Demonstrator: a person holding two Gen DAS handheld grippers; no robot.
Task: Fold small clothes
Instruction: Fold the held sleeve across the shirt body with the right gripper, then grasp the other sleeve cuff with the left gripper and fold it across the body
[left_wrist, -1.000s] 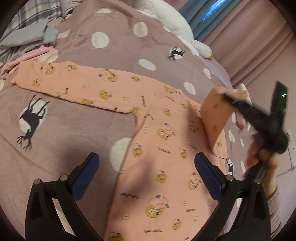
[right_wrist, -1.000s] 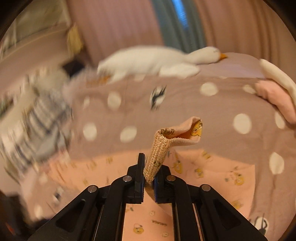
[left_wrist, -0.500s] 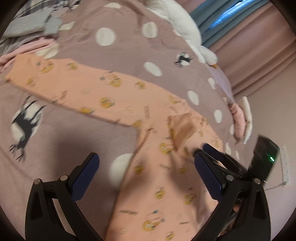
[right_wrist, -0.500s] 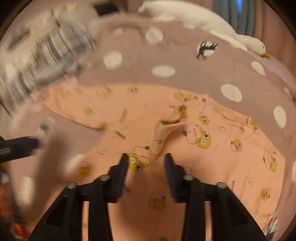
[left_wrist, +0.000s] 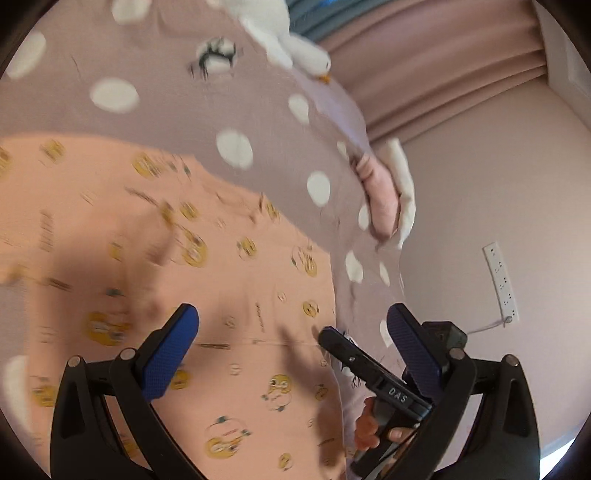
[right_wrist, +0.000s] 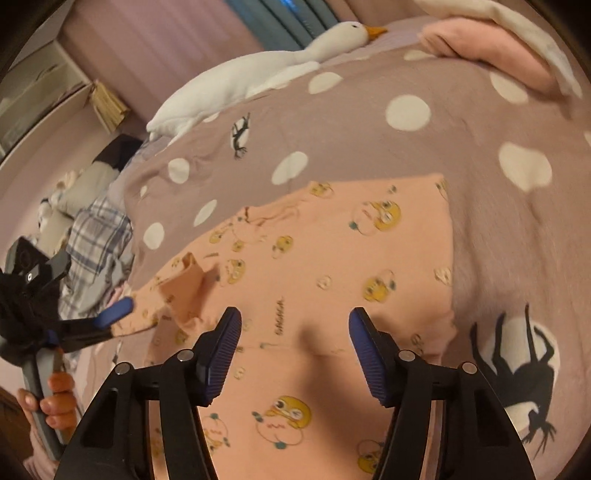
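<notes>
Peach garment (right_wrist: 332, 266) lies flat on the dotted bedspread (right_wrist: 369, 147), sleeve folded at 9 o'clock. Both tools (left (left_wrist: 291, 350), right (right_wrist: 295, 354)) gape wide, holding nothing.

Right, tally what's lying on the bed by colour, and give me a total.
Peach: 1, the printed baby top
White: 1, the goose plush
Pink: 1, the folded pink cloth
Plaid: 1, the checked garment
Total: 4

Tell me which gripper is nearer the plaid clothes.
Left. The left gripper is beside the plaid clothes; the right gripper is over the peach top, farther off.
</notes>
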